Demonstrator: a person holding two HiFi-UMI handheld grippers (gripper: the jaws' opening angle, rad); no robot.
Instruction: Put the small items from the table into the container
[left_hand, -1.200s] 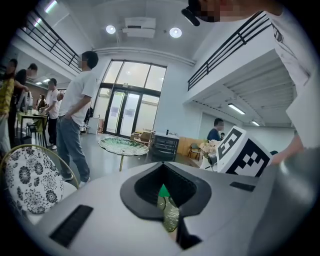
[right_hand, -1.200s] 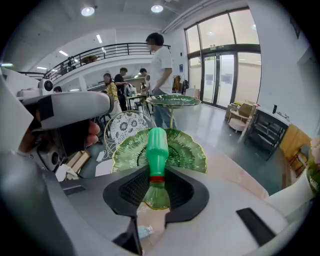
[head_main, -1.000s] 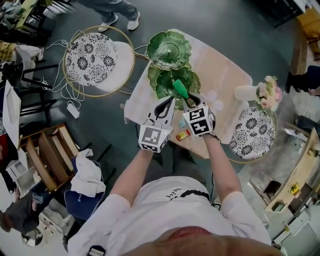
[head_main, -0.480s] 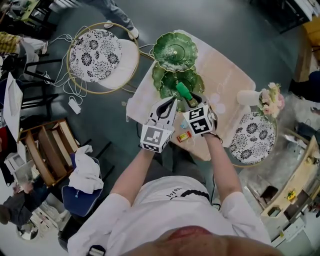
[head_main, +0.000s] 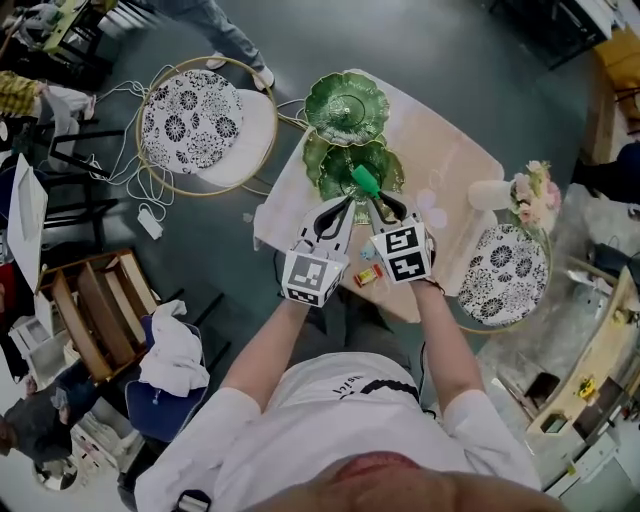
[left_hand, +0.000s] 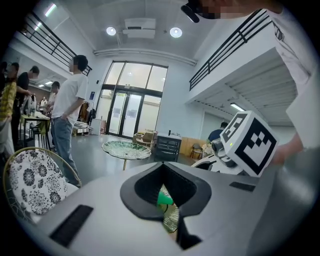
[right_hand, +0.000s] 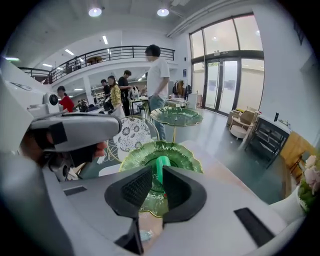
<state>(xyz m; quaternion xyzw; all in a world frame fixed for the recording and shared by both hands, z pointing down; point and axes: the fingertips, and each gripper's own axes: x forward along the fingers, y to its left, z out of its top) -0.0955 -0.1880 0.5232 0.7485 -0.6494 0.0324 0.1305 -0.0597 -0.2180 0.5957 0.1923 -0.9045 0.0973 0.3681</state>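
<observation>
Currently the right gripper (head_main: 378, 203) has its fingers closing on the green item (head_main: 363, 180), which sits between them and is carried by its near end above the lower green dish (head_main: 330, 165). The left gripper (head_main: 342, 205) is idle beside it, fingers closed together with nothing between them.

Hazards:
- Off-centre hold. In the right gripper view the green item (right_hand: 161, 167) lies against one finger, with a sliver of dish showing on its other side. A sudden swing could let it pivot or slip out before it is over the dish centre.
- Overhang. Most of the item projects beyond the fingertips, so the free end may strike the dish rim or the upper green dish (head_main: 345, 100).
- Bounce-out. The dish is shallow, and a high release may send the item rolling onto the worktop (head_main: 450, 160).
- Collision. Both grippers are close together.

Orientation: the item is elongated. Its long axis continues the line of the fingers, free end pointing away from the person toward the dish centre, apparently slanting downward.
</observation>
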